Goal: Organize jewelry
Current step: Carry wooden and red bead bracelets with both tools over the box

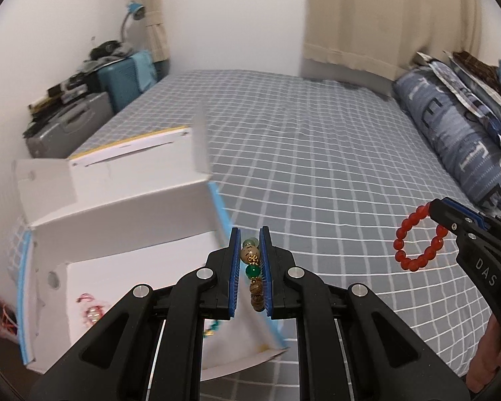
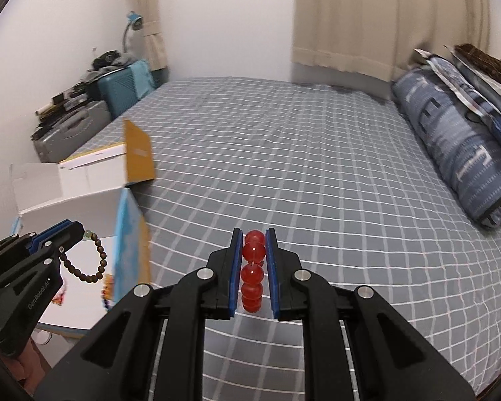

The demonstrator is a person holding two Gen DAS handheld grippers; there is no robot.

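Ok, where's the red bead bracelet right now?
The red bead bracelet is clamped in the right gripper, hanging above the checked bedsheet, right of the open white box.

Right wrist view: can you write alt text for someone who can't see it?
The right claw is shut on a red bead bracelet above a grey checked bed. At lower left, the left claw holds a brown bead bracelet over an open white box that holds other jewelry.
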